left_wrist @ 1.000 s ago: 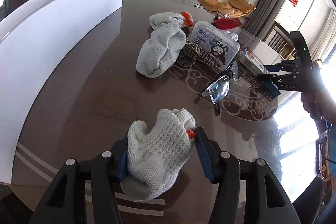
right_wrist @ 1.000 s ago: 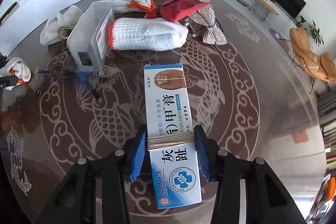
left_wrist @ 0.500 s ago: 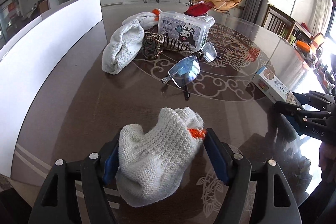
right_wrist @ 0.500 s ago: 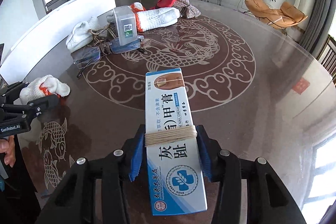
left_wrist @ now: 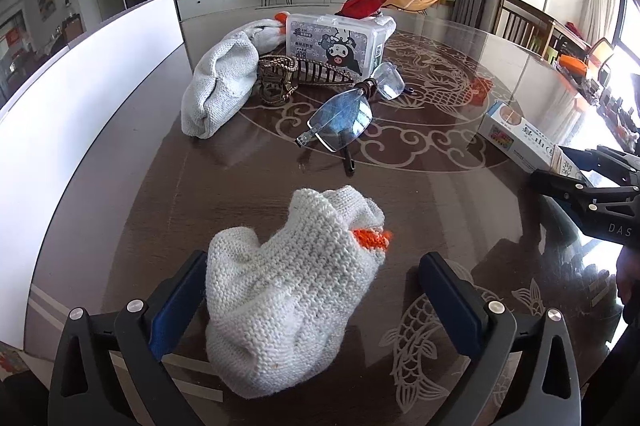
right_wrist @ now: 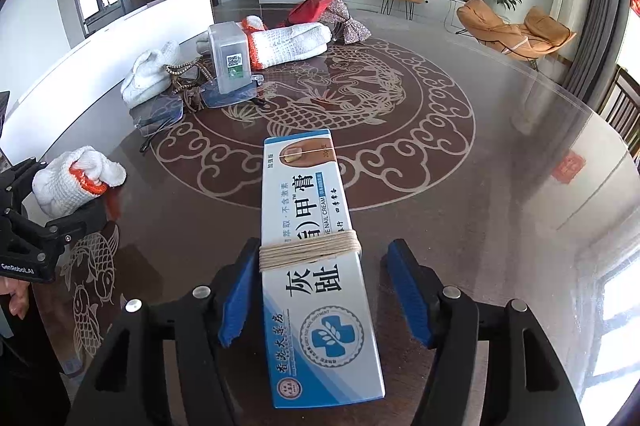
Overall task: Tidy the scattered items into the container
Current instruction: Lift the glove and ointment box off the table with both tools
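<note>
My left gripper [left_wrist: 312,300] is opening, its blue pads spread wide; the balled white knit glove [left_wrist: 288,282] with an orange cuff lies between them on the table [left_wrist: 120,186], the right pad clear of it, the left pad just at its side, near the table's near edge. My right gripper [right_wrist: 322,294] is opening too; the blue-and-white nail cream box [right_wrist: 316,258], bound with a band of pale string, lies lengthwise between the jaws, with a gap on the right side and the left pad close against it; it rests on the table near the near edge as well. From the right wrist view the left gripper [right_wrist: 60,202] shows at the left edge with the glove in front of it; from the left wrist view the right gripper [left_wrist: 576,170] shows at the right edge with the box end by it. Further out, toward the table's middle, a pair of rimless glasses [left_wrist: 344,114] lies on the carved fish pattern; just behind them stand a bronze hair claw [left_wrist: 280,78] and a clear plastic box [left_wrist: 336,42] with a cartoon label; a second grey-white knit glove [left_wrist: 220,82] lies to the left of the claw. Behind the plastic box lie a third glove [right_wrist: 288,42] with an orange cuff, a red cloth item [right_wrist: 312,8] and a sequined bow [right_wrist: 344,22]. A white board [left_wrist: 80,98] runs along the table's left edge.
</note>
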Demonstrator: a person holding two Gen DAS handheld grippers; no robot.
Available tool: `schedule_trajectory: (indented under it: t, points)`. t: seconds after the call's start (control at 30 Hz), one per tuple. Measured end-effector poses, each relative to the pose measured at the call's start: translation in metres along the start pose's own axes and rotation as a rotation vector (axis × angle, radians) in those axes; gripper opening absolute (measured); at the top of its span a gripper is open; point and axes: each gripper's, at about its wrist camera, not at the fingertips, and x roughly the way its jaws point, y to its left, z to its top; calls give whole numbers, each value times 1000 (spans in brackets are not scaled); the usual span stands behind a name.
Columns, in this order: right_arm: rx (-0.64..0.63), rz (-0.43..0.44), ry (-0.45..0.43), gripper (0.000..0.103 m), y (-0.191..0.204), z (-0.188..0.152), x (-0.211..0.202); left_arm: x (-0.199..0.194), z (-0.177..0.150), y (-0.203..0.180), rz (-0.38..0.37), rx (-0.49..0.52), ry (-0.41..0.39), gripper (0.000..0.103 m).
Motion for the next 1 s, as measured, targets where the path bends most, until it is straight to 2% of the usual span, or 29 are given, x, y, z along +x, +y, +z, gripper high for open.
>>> schedule_trajectory:
  t: [0.27,0.43,0.6,0.8,0.87,0.9,0.93,0.97,1.0]
  points:
    - [-7,17,5,73,2,0,2,-3,0,0,19,-27,27,103]
    - [-7,19,5,73,2,0,2,-4,-1,-1,27,-35,37,103]
    - [-7,18,5,73,2,-1,3,-2,4,-4,64,-86,96,103]
    - [-7,17,4,73,2,-1,3,-6,-1,-5,50,-60,81,103]
    - [-2,5,5,69,2,-2,2,-7,-1,-5,52,-66,89,103]
    - [14,-8,8,61,1,-2,0,-9,-2,-6,51,-67,87,100]
    - [38,-10,-2,45,0,-3,-3,-13,-1,-9,43,-50,75,77]
    - [59,-5,5,44,-1,-4,-5,-17,0,-13,21,-27,69,47]
    - [78,-5,9,44,-2,-6,-7,-20,1,-16,8,-10,74,37]
